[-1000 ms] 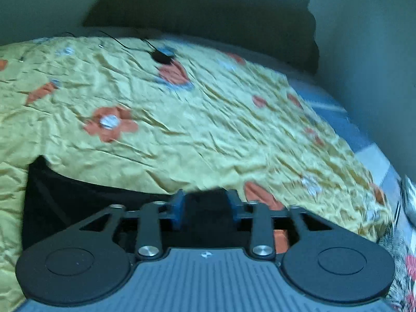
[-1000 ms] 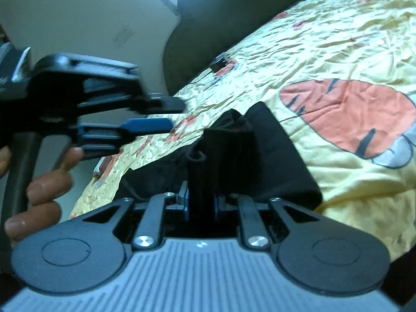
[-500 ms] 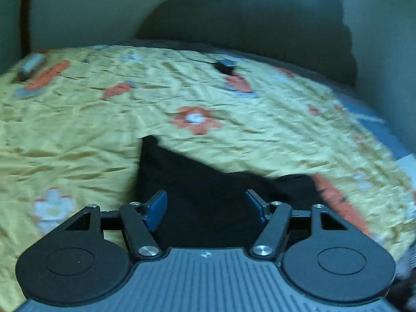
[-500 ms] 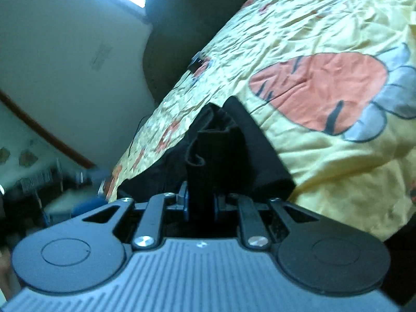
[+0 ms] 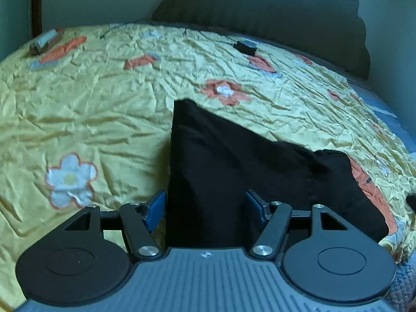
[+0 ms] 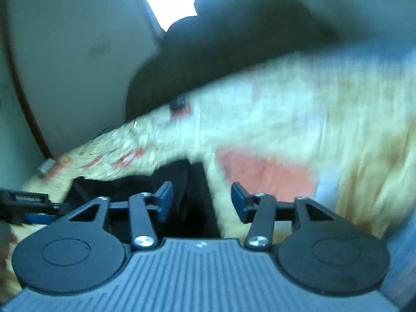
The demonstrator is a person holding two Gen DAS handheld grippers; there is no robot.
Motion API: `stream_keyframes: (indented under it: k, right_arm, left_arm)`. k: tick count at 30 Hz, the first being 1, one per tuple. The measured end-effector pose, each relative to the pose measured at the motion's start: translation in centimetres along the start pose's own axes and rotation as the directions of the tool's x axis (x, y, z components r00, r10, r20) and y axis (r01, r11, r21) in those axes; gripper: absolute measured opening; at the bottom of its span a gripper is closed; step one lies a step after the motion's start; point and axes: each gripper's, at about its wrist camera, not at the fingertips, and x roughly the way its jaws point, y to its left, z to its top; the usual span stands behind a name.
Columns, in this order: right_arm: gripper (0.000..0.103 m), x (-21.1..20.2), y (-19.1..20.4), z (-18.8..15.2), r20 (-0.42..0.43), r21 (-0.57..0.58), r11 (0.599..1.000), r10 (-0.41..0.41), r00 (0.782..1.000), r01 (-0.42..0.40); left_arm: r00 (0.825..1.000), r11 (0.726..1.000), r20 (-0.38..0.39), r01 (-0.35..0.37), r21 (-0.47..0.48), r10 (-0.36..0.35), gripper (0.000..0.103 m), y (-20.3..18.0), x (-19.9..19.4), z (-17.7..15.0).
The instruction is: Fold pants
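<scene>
The black pants (image 5: 234, 161) lie folded in a flat bundle on the yellow flowered bedspread (image 5: 104, 98). My left gripper (image 5: 205, 208) is open, its blue pads apart over the near edge of the pants, holding nothing. In the blurred right wrist view, my right gripper (image 6: 201, 202) is open too, just above the right end of the pants (image 6: 182, 195). The left gripper's tip (image 6: 28, 208) shows at the far left of that view.
A dark padded headboard (image 5: 260, 13) stands behind the bed. A small black device (image 5: 245, 48) with a cable lies near the headboard. A small object (image 5: 43, 41) lies at the far left corner. The bed's right edge (image 5: 395, 234) drops off nearby.
Both grippers let go of the pants. The left opened first and drew back; the right opened in the last half second and is moving, so its view is blurred.
</scene>
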Motion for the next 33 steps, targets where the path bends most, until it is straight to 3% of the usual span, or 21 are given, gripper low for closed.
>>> stream_keyframes:
  k: [2, 4, 7, 9, 12, 14, 18, 21, 24, 27, 30, 33]
  right_arm:
    - [0.049, 0.7, 2.6, 1.1, 0.026, -0.151, 0.987, 0.062, 0.998, -0.057]
    - [0.05, 3.6, 5.2, 1.3, -0.046, -0.303, 0.949, 0.081, 0.996, -0.091]
    - [0.047, 9.1, 6.3, 0.5, -0.247, -0.285, 0.95, 0.051, 0.968, -0.123]
    - [0.048, 11.5, 6.1, 0.2, -0.327, -0.277, 0.956, 0.003, 0.945, -0.099]
    - [0.049, 11.4, 6.5, 1.6, -0.288, -0.264, 0.962, -0.013, 0.958, -0.066]
    - [0.05, 11.5, 8.2, 2.6, -0.262, -0.285, 0.953, 0.027, 0.965, -0.104]
    - [0.05, 13.4, 12.8, 3.1, -0.347, -0.286, 0.908, 0.201, 0.916, -0.307]
    - [0.05, 15.6, 16.2, 2.9, -0.392, -0.33, 0.876, 0.211, 0.896, -0.351]
    - [0.054, 18.8, 18.2, 2.1, -0.471, -0.311, 0.88, 0.186, 0.863, -0.359]
    - [0.055, 20.4, 18.1, 0.7, -0.496, -0.302, 0.902, 0.128, 0.859, -0.309]
    - [0.055, 19.2, 16.9, 1.4, -0.461, -0.233, 0.927, 0.161, 0.873, -0.294]
    - [0.056, 18.0, 17.7, 2.5, -0.427, -0.258, 0.907, 0.203, 0.881, -0.334]
  left_arm:
    - [1.0, 1.0, 0.008, 0.004, 0.017, -0.004, 0.065, 0.0, -0.3, 0.0]
    - [1.0, 0.999, 0.015, -0.003, 0.037, 0.003, 0.065, 0.1, -0.6, 0.4]
    - [0.999, 0.998, 0.009, -0.042, 0.055, 0.042, 0.065, 0.7, -0.3, 0.5]
    - [1.0, 0.999, -0.021, -0.005, 0.032, 0.006, 0.065, 1.4, -0.1, 0.2]
    - [1.0, 1.0, -0.019, 0.024, 0.007, -0.024, 0.065, 2.1, -0.1, -0.2]
    - [0.999, 1.0, -0.04, 0.026, -0.003, -0.026, 0.065, 2.2, 0.2, -0.3]
    - [0.998, 0.999, -0.043, 0.039, -0.017, -0.04, 0.065, 2.9, -0.5, -0.3]
    - [0.997, 0.998, -0.071, 0.037, -0.052, -0.041, 0.067, 3.7, -0.9, -0.1]
    - [0.996, 0.998, -0.077, 0.029, -0.064, -0.034, 0.069, 4.0, -0.8, 0.1]
    - [0.996, 0.998, -0.083, 0.019, -0.056, -0.024, 0.069, 3.8, -0.3, -0.1]
    - [0.997, 0.998, -0.078, 0.018, -0.055, -0.022, 0.069, 3.8, -0.3, -0.2]
    - [0.997, 0.997, -0.08, 0.016, -0.073, -0.022, 0.07, 3.9, -0.5, -0.2]
